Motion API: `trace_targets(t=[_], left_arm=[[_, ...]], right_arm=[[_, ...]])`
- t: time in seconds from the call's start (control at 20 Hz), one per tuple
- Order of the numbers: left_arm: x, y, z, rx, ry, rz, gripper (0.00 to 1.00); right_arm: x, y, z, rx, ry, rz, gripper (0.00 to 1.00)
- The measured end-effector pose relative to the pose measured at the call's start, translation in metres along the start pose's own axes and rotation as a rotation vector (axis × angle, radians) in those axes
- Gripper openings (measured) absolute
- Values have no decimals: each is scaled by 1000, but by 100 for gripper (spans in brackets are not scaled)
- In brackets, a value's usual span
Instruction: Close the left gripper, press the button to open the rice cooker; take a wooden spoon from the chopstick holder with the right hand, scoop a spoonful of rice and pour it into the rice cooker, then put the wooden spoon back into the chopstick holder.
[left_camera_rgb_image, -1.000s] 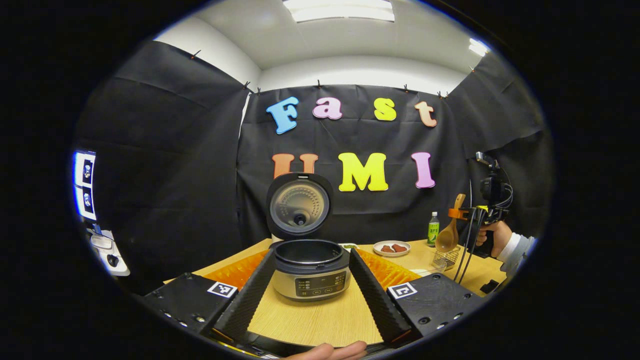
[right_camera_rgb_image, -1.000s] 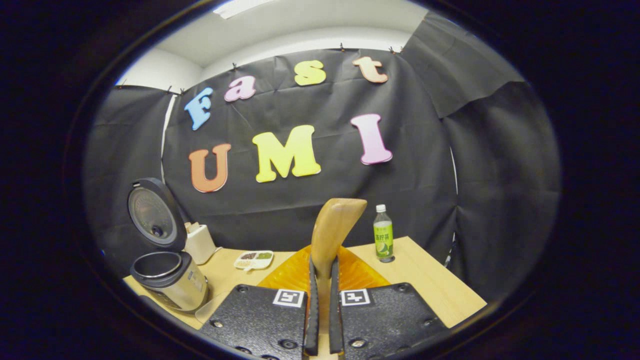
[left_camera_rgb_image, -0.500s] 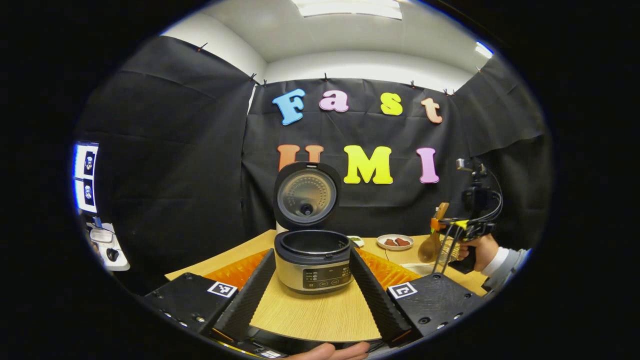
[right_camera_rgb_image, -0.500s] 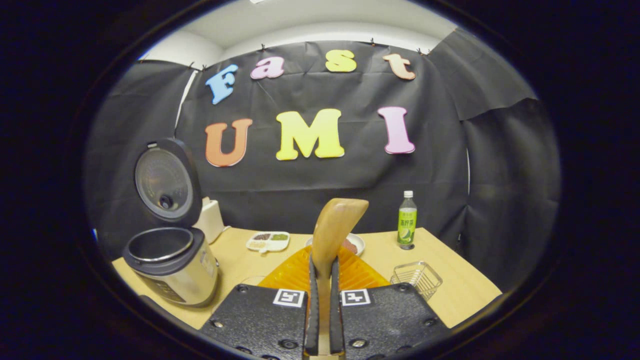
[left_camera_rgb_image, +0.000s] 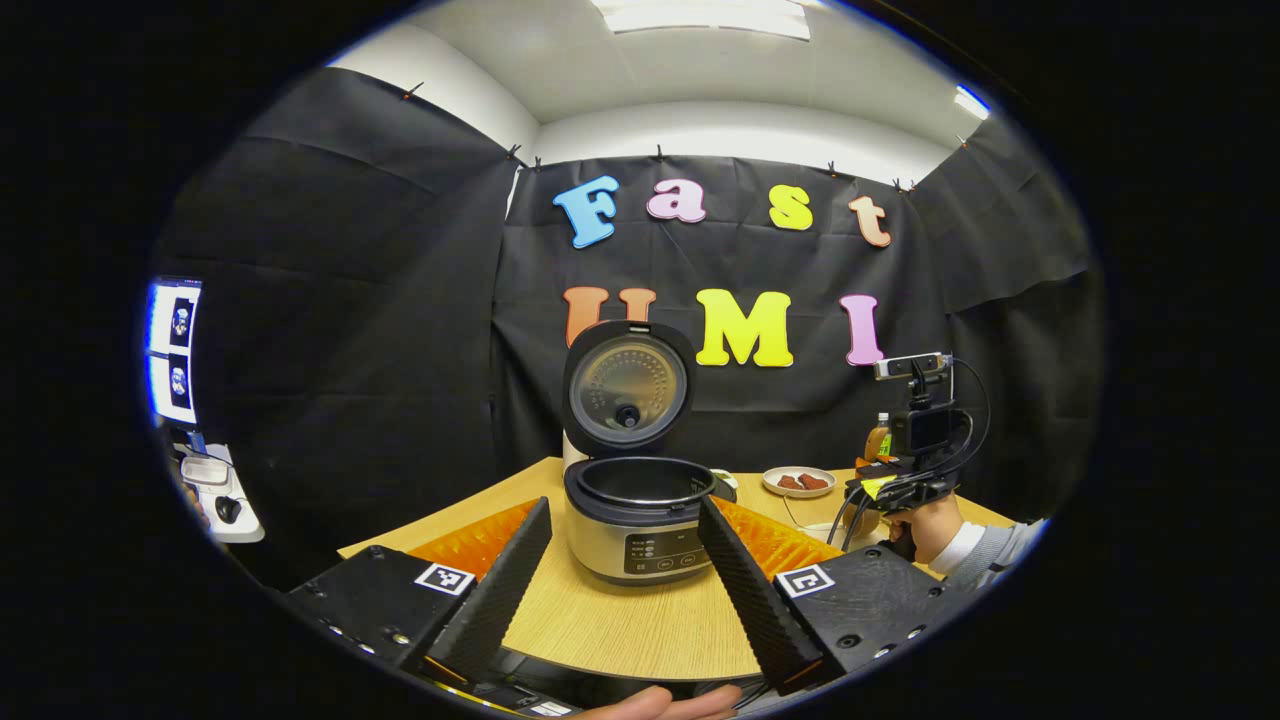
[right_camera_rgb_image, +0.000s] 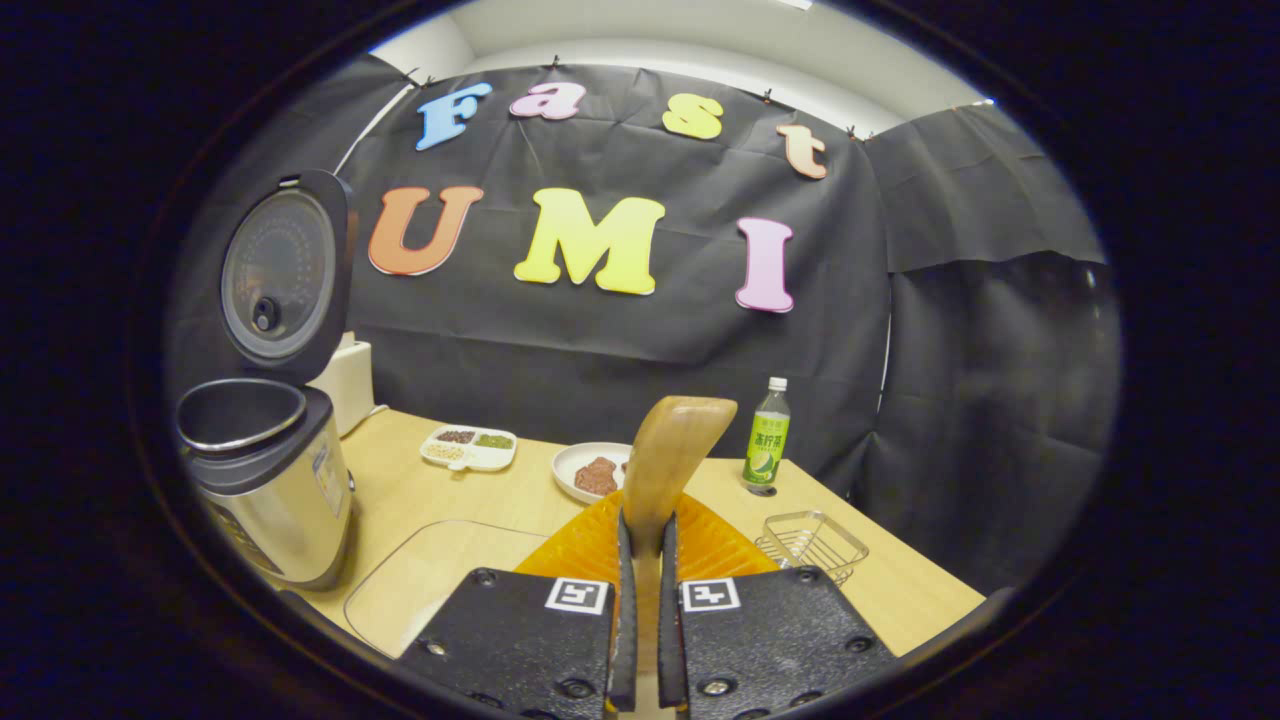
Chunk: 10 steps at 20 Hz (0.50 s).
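Wooden tan spoon (right_camera_rgb_image: 663, 455) is pinched by its handle in right gripper (right_camera_rgb_image: 640, 640), ready for scooping; left gripper (left_camera_rgb_image: 625, 590) is held released before lid-up silver rice cooker (left_camera_rgb_image: 636, 515)

Wooden spoon (right_camera_rgb_image: 668, 450): bowl end hidden below right gripper (right_camera_rgb_image: 640, 640) fingers, handle visible. Rice cooker (right_camera_rgb_image: 262, 480) cut off at left edge. Bottle (left_camera_rgb_image: 879, 440) partly hidden behind gripper rig; label illegible.
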<state>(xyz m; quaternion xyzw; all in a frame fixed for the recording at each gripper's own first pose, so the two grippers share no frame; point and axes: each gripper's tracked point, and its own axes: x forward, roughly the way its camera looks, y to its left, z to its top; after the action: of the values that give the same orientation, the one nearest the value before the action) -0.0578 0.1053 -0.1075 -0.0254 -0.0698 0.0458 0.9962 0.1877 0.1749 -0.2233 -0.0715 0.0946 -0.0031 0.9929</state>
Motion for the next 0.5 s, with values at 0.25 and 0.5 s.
trace_targets(t=[0.25,0.5], left_arm=[[1,11,-3,-16,11,20,94],[2,7,-6,0,17,12,94]], right_arm=[[-9,53,-5,94,34,175,14],[-29,85,-5,196,61,322,14]])
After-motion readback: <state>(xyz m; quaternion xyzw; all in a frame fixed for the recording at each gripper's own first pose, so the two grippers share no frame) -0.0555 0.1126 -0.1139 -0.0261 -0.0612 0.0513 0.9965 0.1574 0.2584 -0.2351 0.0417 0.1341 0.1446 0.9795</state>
